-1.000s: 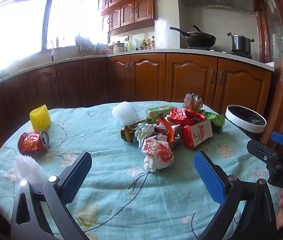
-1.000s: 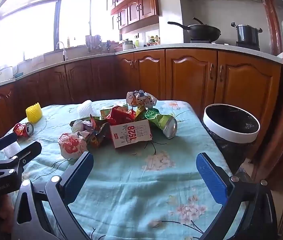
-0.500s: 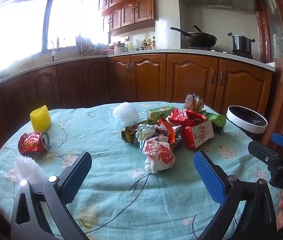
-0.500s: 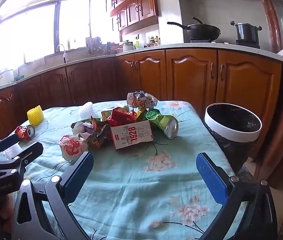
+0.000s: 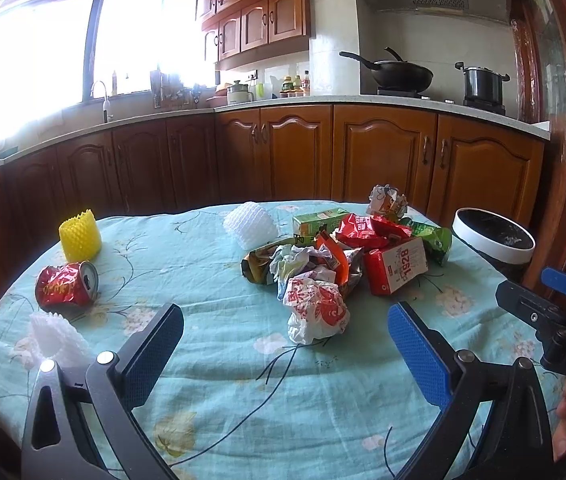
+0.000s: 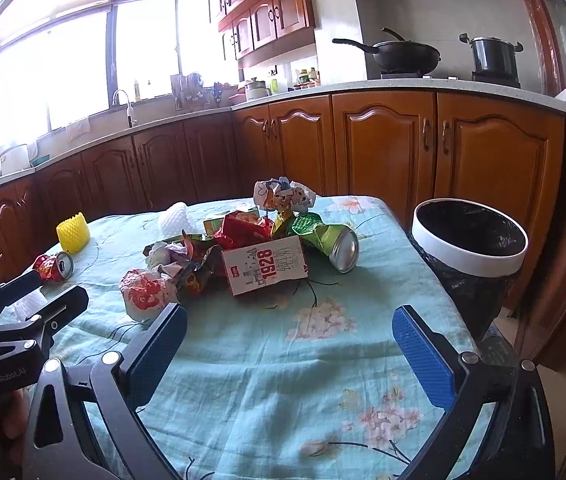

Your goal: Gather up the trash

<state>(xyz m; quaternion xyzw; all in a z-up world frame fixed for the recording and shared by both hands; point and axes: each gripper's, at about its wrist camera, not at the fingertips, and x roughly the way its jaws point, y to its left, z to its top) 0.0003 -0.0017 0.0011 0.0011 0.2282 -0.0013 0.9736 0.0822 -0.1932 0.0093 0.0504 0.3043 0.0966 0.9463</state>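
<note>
left gripper (image 5: 285, 354): jaws wide apart, holding nothing, aimed at the pile to line up a grab
right gripper (image 6: 289, 346): same, spread and empty
trash pile (image 5: 343, 252): heaped at 12 o'clock on table (image 5: 211, 392)
crumpled wrapper (image 5: 315, 310): nearest piece, likely pick 1
bin (image 6: 469, 236): at 2 o'clock off the table edge, close for drops

Black gripper (image 5: 285, 356), blue ribbed pads (image 5: 417, 354)

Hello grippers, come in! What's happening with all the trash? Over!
Left gripper open, empty. Right gripper open, empty. Trash pile on the table, untouched; red can lies apart. Bin beside the table, path clear.
</note>
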